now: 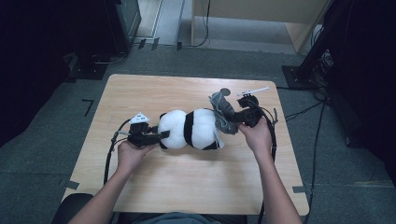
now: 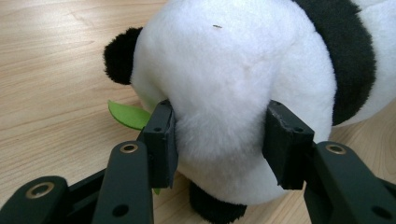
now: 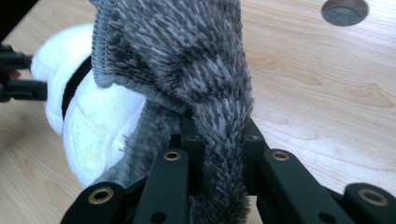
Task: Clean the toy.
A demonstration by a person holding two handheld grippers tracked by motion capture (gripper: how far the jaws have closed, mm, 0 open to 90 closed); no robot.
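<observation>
Between both grippers, plush panda (image 1: 191, 129)

Three cameras, one table (image 1: 154, 184)

High view looks forward and down; both gripper views sit low and close, facing the plush panda (image 1: 191, 129) that all three share.

place: we take it for a lab or test room | signs: we see a bare wooden table (image 1: 196, 177) on grey carpet (image 1: 42, 154) | cables (image 1: 303, 112) across the floor | dark stands (image 1: 322, 42) and equipment (image 1: 126, 18) around
</observation>
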